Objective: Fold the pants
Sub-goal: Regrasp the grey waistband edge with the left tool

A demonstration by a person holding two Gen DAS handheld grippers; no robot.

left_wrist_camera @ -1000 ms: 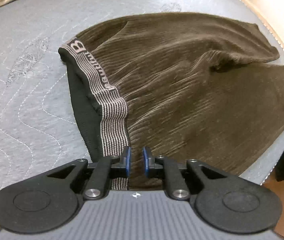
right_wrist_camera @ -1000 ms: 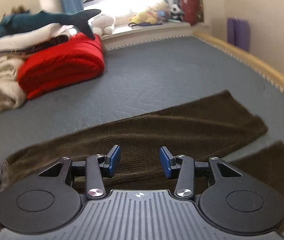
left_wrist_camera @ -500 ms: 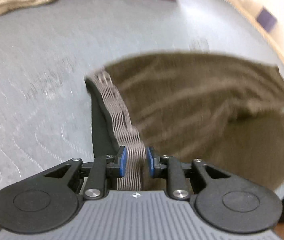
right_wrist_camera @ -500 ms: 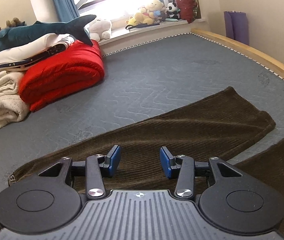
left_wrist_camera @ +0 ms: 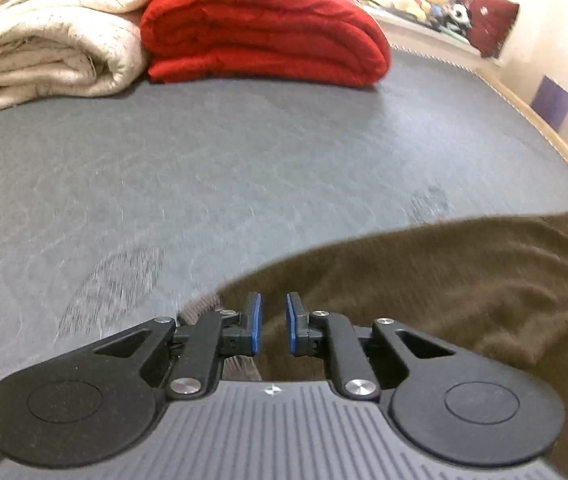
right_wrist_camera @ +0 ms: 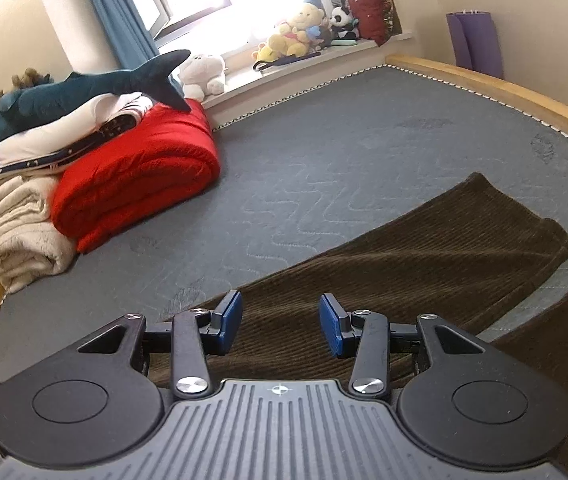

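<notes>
Dark brown ribbed pants (left_wrist_camera: 443,280) lie on the grey mattress (left_wrist_camera: 244,160). Their striped waistband (left_wrist_camera: 200,308) is bunched up at my left gripper (left_wrist_camera: 274,320). Its jaws are closing, with brown fabric filling the narrow gap between the blue pads, and the cloth rises to them. In the right wrist view one leg (right_wrist_camera: 423,248) stretches away to the right, and the other leg (right_wrist_camera: 555,320) shows at the right edge. My right gripper (right_wrist_camera: 280,320) hovers open over the near leg with nothing between its fingers.
A folded red blanket (left_wrist_camera: 260,28) and a cream blanket (left_wrist_camera: 52,40) are stacked at the far side of the bed, with a shark plush (right_wrist_camera: 84,92) on top. The wooden bed frame (right_wrist_camera: 503,88) borders the right, and a purple mat (right_wrist_camera: 475,40) stands behind it.
My left gripper has lifted and tilted up, carrying the waistband along; the blankets have come into its view. The right gripper has shifted slightly and stays open.
</notes>
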